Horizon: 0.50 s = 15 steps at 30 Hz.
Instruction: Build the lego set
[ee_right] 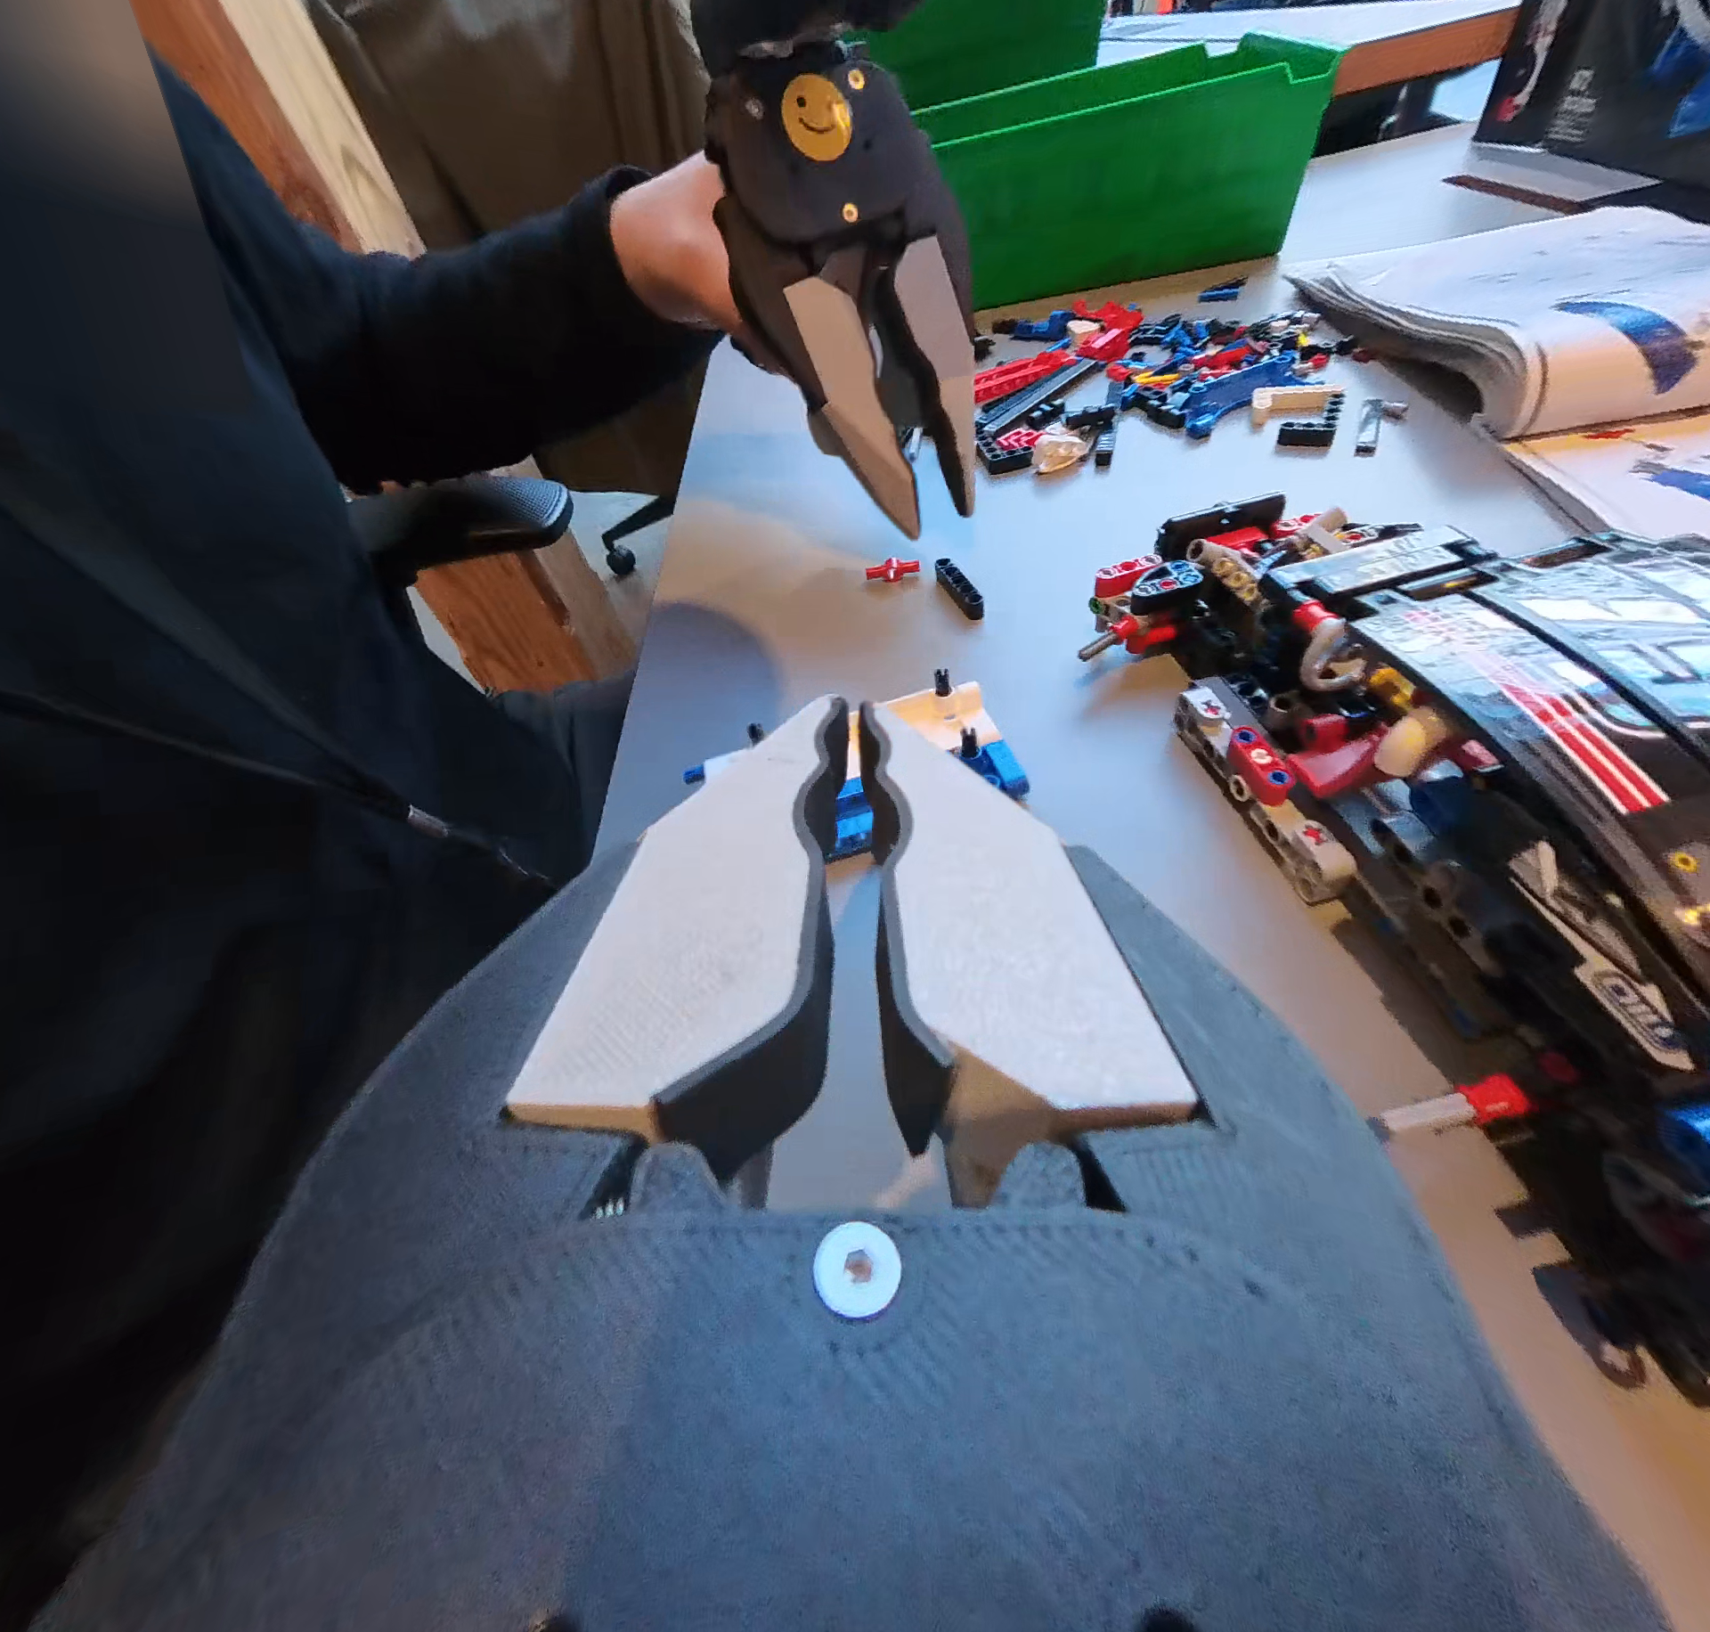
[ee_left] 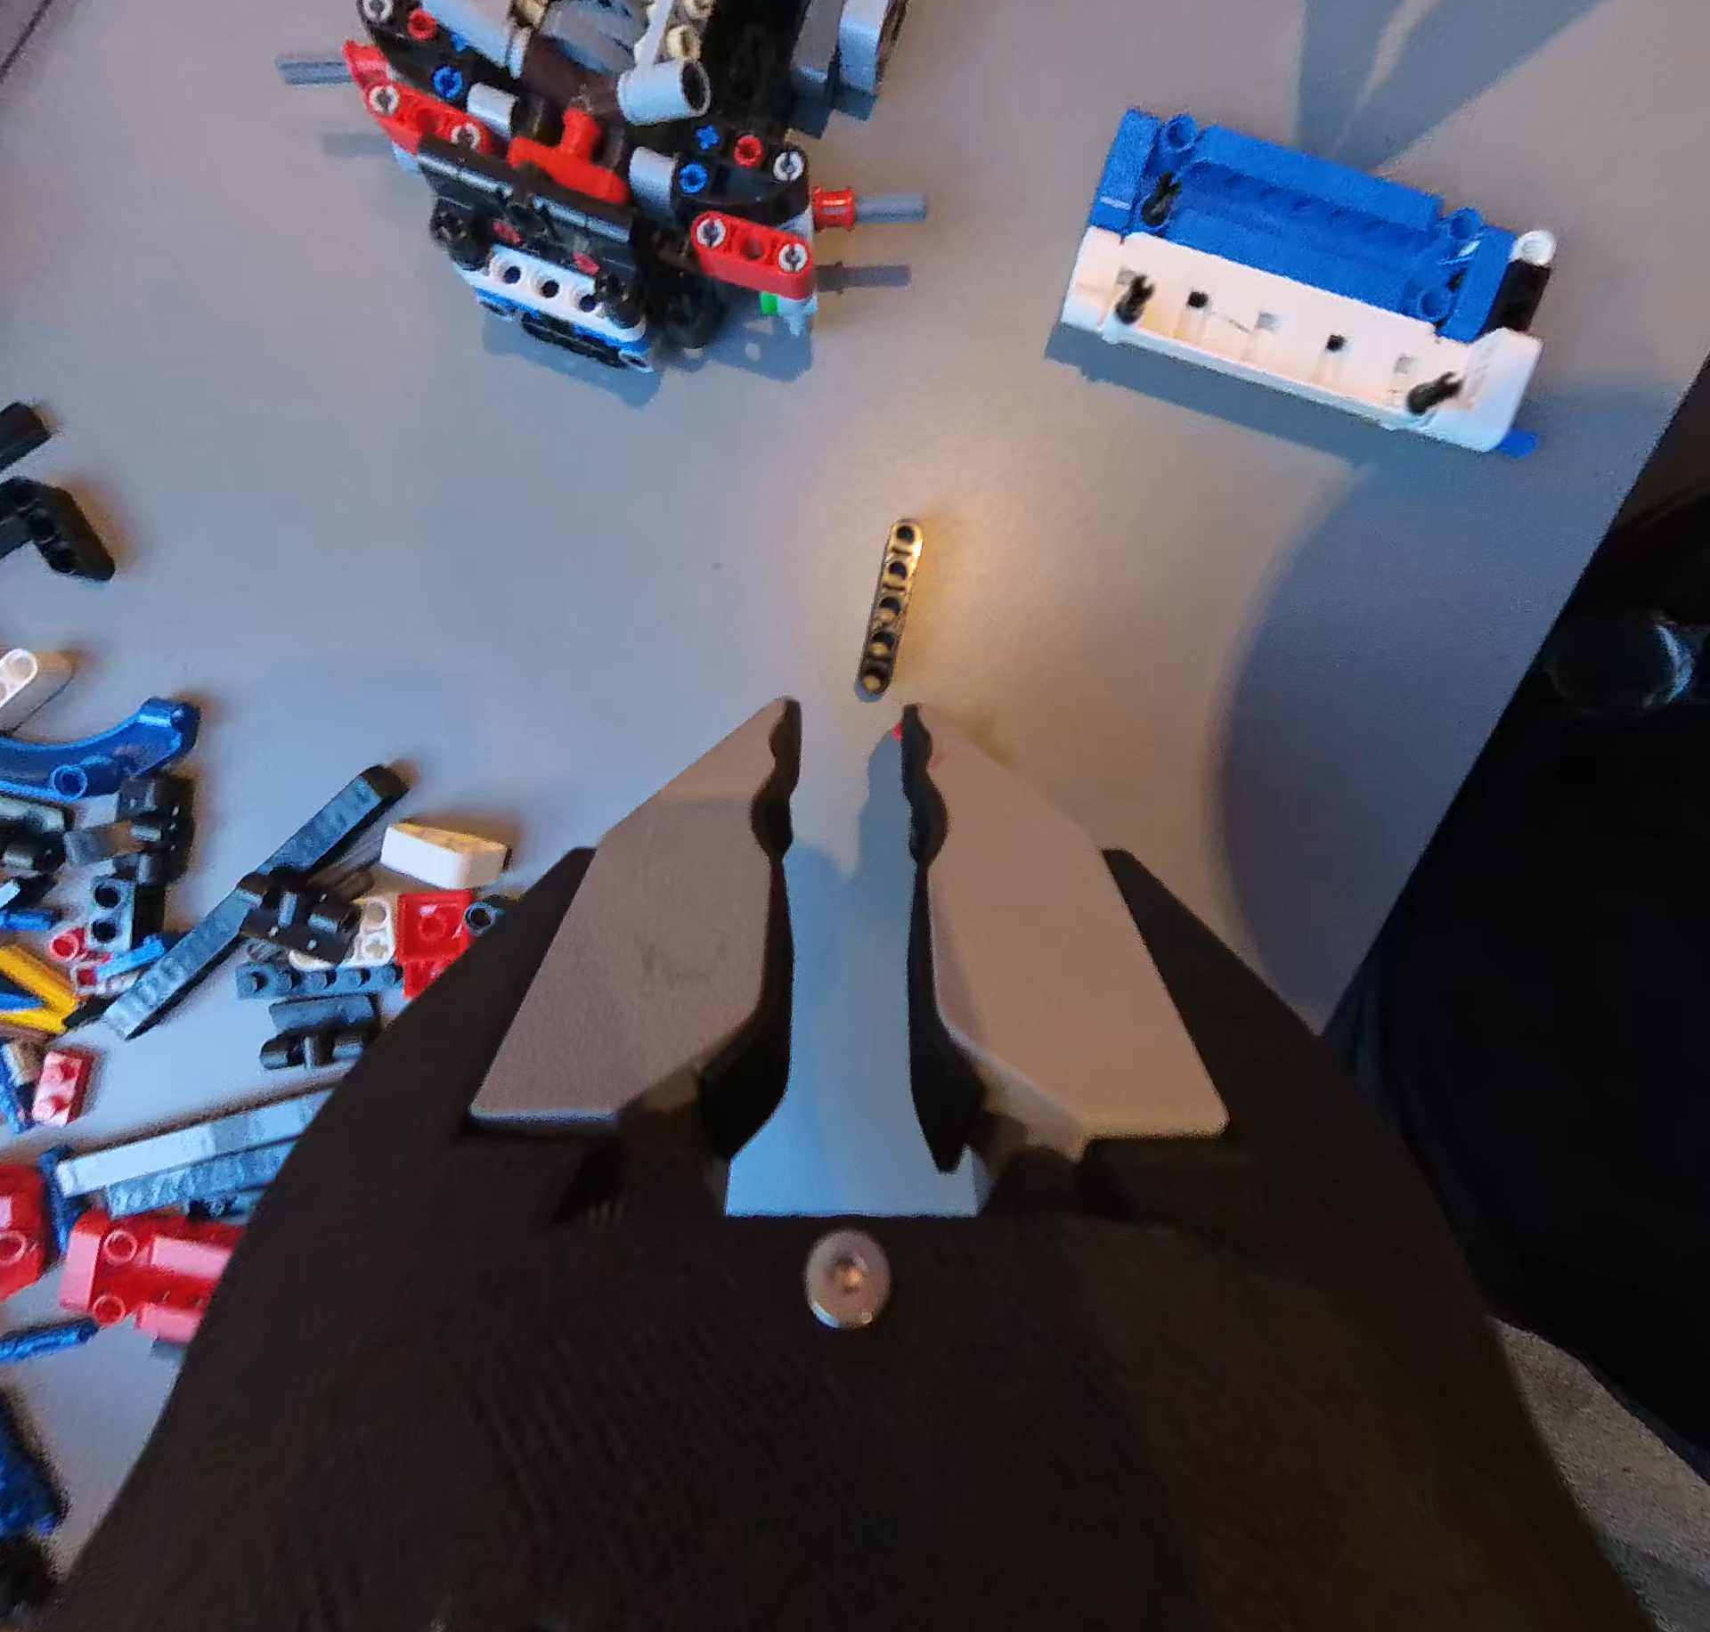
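My left gripper is open and empty, hovering above the grey table. A short black beam lies just beyond its tips. In the right wrist view the left gripper hangs over that beam and a small red connector. My right gripper is shut with nothing between its fingers. It sits just in front of the blue and white sub-assembly, which also shows in the left wrist view. The large car model stands to the right.
A pile of loose bricks lies at the far side and also shows in the left wrist view. Green bins and an instruction booklet lie behind. The table edge runs along the right, next to a person's dark clothing.
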Tool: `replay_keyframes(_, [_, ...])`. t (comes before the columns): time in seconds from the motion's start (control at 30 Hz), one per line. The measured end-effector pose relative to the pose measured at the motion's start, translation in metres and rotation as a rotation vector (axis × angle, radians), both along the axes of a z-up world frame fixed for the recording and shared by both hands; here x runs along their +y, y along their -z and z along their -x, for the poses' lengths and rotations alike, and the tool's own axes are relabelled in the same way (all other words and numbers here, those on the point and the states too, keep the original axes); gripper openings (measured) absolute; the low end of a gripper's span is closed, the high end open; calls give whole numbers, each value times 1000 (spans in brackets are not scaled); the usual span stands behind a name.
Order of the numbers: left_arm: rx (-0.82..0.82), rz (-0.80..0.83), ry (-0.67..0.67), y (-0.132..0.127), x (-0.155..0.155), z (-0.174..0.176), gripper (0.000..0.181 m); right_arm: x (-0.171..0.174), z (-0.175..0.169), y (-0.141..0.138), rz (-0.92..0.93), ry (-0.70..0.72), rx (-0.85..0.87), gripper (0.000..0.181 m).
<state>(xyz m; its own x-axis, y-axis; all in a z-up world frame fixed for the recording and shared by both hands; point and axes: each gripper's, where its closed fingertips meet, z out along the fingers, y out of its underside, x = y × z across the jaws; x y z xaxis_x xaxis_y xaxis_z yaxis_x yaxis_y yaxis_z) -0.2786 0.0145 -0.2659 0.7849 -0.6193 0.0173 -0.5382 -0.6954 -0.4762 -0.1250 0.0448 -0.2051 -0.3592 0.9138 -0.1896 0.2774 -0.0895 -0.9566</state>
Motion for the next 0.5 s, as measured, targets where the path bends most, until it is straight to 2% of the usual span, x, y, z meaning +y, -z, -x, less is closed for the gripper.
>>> replay_keyframes(0.1, [-37, 14, 34, 4, 4, -13, 19, -2, 0, 4, -29, -5, -18, 0])
replay_keyframes(0.23, [3, 47, 64, 16, 10, -17, 17, -3, 1, 9, -50, -12, -46, 0])
replay_keyframes(0.27, [-4, 39, 70, 15, 12, -19, 7, -3, 1, 9, -49, -11, -43, 0])
replay_keyframes(0.3, [-8, 45, 78, 16, 13, -20, 4, -2, 0, 8, -46, -8, -38, 0])
replay_keyframes(0.5, [18, 11, 107, 15, 16, -25, 5, 2, -1, 6, -28, 4, -28, 1])
